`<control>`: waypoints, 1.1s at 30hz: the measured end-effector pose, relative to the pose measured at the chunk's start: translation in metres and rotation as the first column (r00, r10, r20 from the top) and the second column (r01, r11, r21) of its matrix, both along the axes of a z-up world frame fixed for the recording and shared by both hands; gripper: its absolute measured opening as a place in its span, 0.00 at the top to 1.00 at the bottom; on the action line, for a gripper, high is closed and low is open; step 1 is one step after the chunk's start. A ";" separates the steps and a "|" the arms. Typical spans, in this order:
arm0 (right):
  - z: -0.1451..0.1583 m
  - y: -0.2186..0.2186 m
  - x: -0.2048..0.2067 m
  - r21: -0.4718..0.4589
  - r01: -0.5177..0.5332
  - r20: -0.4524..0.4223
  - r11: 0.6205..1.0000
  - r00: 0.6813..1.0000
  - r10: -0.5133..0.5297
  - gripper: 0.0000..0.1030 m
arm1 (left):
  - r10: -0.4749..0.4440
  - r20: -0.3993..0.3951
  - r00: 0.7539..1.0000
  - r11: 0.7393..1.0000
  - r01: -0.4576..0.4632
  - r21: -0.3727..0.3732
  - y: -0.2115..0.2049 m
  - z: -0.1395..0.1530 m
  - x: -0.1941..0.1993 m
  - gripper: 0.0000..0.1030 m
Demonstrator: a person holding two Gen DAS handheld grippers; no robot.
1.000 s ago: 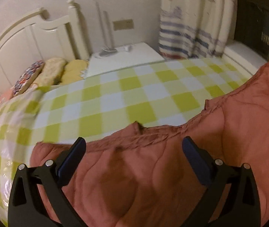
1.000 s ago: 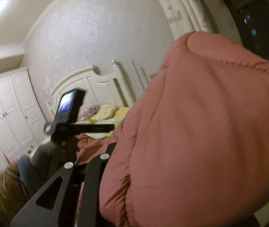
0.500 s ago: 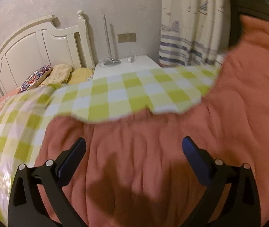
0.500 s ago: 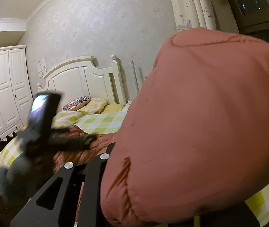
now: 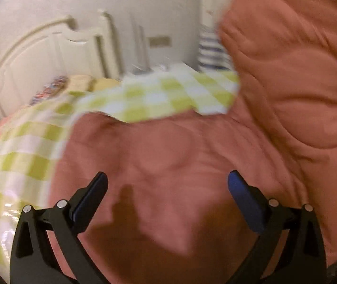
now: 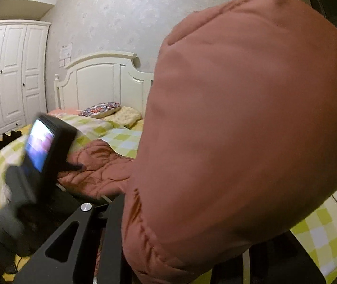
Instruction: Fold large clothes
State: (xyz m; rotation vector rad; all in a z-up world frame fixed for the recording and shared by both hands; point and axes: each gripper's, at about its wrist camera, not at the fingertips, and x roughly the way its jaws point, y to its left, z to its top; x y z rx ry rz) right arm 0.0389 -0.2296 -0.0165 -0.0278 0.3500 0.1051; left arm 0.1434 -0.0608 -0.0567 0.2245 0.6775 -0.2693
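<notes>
Quilt [image 5: 180, 165] now raised higher over checked bedspread [image 5: 159, 97], left gripper [image 5: 167, 187] fingers spread, right gripper [image 6: 121, 236] pinching quilt

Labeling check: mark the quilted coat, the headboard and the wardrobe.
quilted coat [image 5: 180, 156], left wrist view, flat part lying on the bed.
headboard [image 6: 102, 80], right wrist view, middle panel.
wardrobe [image 6: 9, 71], right wrist view, middle door.
</notes>
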 end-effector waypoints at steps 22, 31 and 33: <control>0.009 0.028 0.027 -0.071 0.135 0.039 0.988 0.990 -0.132 0.68 | 0.175 -0.258 0.950 0.928 -0.247 -0.278 0.166 -0.035 0.058 0.06; -0.053 0.192 0.086 -0.612 -0.050 -0.059 0.789 0.998 0.018 0.63 | 0.156 -0.279 0.947 0.875 -0.264 -0.405 0.186 -0.046 0.060 0.06; -0.099 0.224 0.078 -0.778 -0.095 -0.055 0.622 0.995 0.082 0.63 | 0.183 -0.280 0.942 0.854 -0.293 -0.430 0.203 -0.046 0.058 0.06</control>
